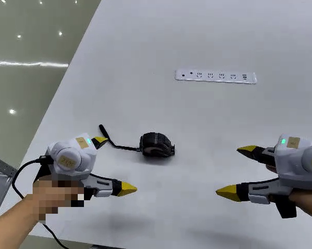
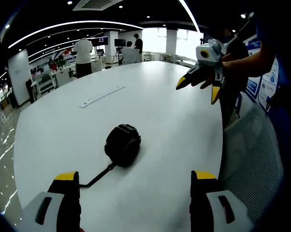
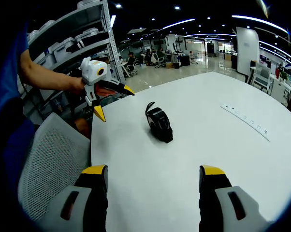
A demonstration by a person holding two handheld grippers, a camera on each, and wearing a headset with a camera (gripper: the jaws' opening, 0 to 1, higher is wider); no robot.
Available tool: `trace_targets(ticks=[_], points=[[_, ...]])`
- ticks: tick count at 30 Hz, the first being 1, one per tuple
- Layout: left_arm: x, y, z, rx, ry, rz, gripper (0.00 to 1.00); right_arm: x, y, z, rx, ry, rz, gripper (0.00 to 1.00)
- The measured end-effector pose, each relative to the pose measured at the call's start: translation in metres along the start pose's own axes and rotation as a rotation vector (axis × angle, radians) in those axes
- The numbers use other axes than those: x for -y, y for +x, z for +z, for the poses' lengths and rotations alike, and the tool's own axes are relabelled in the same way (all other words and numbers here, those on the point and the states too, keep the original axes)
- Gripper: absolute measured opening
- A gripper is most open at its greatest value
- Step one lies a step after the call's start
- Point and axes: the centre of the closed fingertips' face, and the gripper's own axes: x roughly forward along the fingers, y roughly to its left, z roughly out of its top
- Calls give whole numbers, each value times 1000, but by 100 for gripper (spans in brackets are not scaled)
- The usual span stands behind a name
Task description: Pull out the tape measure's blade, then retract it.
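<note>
tape measure is lying on the white worktop, well to the person's side of the power strip | left gripper is hovering farther from the power strip, off to its left, fingers spread, gripping nothing | right gripper is hovering about level with it, below the power strip's right end, fingers spread

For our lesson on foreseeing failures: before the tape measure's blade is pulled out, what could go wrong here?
The black round-cased tape measure lies loose on the smooth white table; a pull on the blade without pinning the case would likely drag it.
Its thin black strap trails toward the left hand-held gripper, which might pinch that instead of the blade.
</note>
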Motion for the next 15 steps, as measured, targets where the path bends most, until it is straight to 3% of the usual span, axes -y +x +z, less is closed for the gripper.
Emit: trace_targets(ticks=[9, 15], points=[[-9, 22, 21, -11, 80, -44, 86, 11, 25, 10, -11, -45, 23, 71], [-13, 37, 35, -21, 151, -77, 84, 15, 48, 15, -41, -126, 46, 66]])
